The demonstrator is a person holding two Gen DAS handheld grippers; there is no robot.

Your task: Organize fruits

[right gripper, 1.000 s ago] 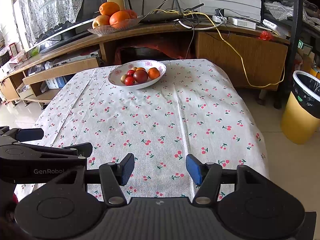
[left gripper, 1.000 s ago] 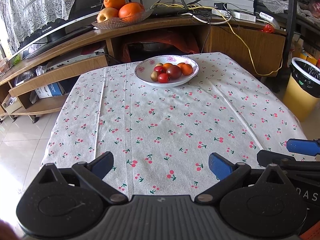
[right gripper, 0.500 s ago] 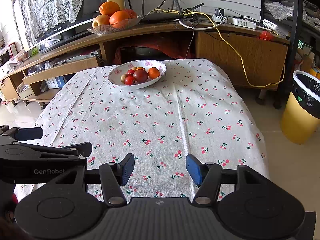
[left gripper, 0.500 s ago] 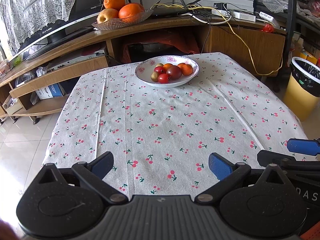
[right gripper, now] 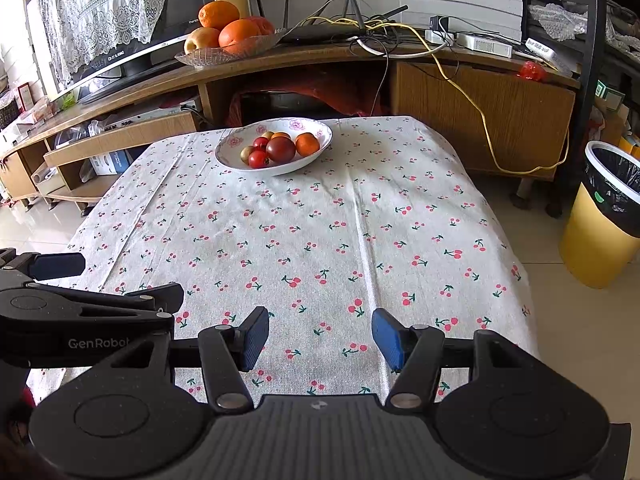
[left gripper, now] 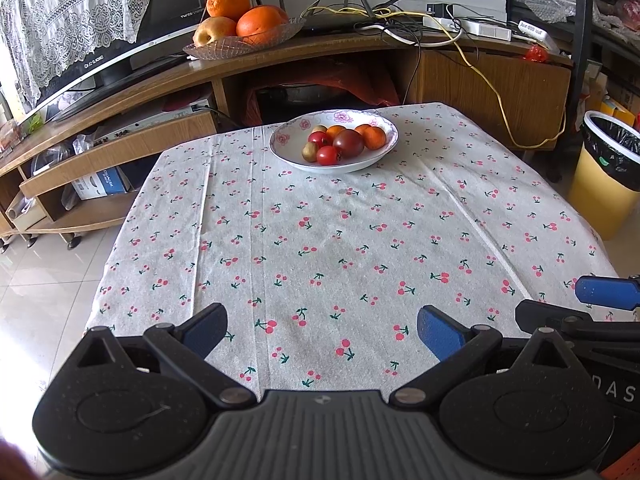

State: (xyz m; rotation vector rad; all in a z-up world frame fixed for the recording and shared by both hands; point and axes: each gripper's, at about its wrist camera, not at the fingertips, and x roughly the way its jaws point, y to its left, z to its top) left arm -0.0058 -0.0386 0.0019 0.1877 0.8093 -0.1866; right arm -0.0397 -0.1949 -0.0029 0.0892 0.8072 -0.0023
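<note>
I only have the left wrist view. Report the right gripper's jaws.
Observer: The right gripper has its jaws wide open with nothing between them, over the near end of the tablecloth.
Operator: Give me the fruit bowl's bearing from that gripper.
Observer: The white bowl sits at the table's far end, a little left of the right gripper's centreline.
Operator: Say where my left gripper shows from there.
Observer: The left gripper is at that view's left edge, with GenRobo lettering on its side.
</note>
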